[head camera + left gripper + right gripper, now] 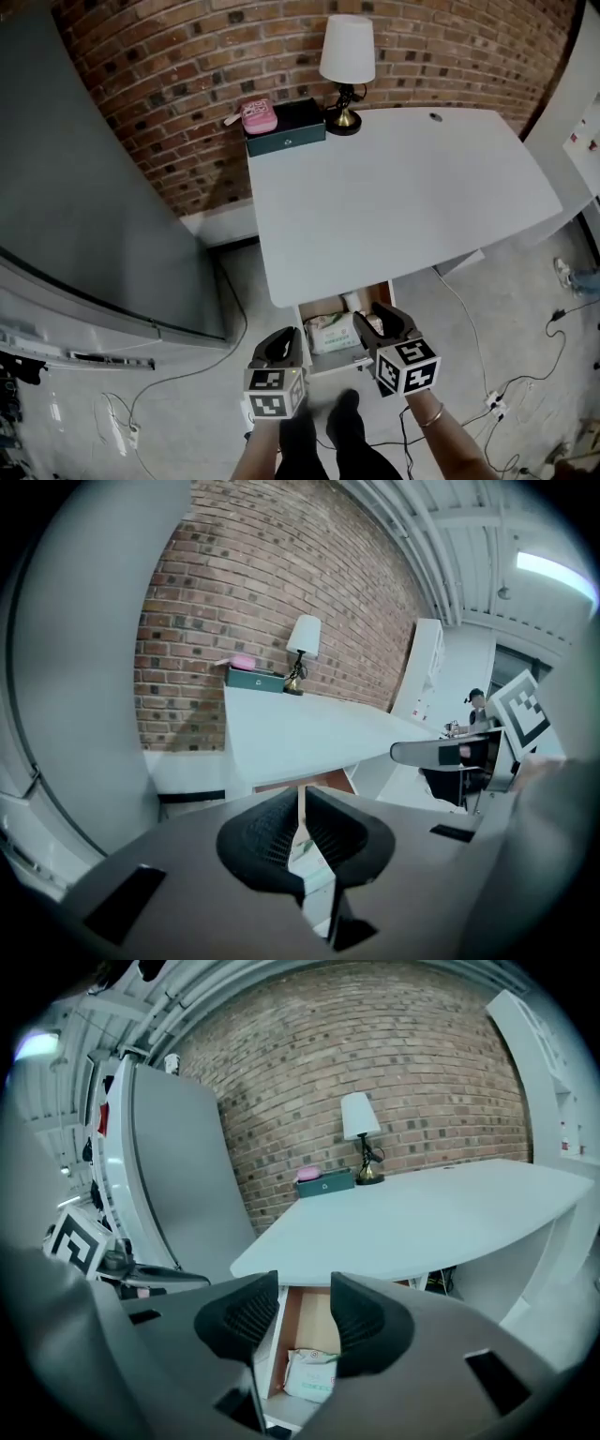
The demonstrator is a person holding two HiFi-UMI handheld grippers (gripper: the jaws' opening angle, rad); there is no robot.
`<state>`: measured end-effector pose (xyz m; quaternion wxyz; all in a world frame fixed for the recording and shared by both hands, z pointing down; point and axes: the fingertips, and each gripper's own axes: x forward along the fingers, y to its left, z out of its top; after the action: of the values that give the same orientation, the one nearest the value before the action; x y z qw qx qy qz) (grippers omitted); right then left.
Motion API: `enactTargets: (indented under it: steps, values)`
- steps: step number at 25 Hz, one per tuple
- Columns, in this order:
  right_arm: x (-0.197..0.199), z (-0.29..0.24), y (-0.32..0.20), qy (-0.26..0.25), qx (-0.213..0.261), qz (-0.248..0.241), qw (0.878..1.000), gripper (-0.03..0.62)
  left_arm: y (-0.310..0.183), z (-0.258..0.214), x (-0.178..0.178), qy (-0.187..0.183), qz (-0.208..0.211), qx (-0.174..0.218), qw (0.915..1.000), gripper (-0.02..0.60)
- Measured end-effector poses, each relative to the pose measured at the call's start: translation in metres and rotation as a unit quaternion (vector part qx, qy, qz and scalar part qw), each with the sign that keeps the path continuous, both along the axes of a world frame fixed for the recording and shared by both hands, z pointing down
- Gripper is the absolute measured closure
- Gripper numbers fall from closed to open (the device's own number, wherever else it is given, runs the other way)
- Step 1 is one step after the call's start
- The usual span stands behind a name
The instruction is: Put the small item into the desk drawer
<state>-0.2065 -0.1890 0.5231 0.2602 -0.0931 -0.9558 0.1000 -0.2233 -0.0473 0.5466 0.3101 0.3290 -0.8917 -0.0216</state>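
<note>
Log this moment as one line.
drawer open | packet in drawer | right gripper open, empty | left gripper shut, empty

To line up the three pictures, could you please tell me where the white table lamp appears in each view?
Head view: lamp at top centre, on the desk's far edge.
Left gripper view: lamp above centre, before the brick wall.
Right gripper view: lamp above centre, slightly right.
Shared landmark: the dark green box just left of it.

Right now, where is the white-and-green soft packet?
The white-and-green packet lies in the open wooden desk drawer, at bottom centre of the head view, below the white desk's near edge, just left of the right gripper.
</note>
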Motion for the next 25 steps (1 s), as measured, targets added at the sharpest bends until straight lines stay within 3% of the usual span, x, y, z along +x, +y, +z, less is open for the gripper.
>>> enactTargets:
  steps: [14, 25]
  values:
    - [0.088, -0.114, -0.018, -0.070, -0.016, 0.082, 0.994, 0.497, -0.042, -0.091, 0.028, -0.044, 0.087, 0.026, 0.9949, 0.552]
    - [0.150, -0.160, -0.030, -0.107, -0.007, 0.150, 0.983, 0.586, -0.059, -0.130, 0.061, -0.068, 0.135, 0.030, 0.9881, 0.552]
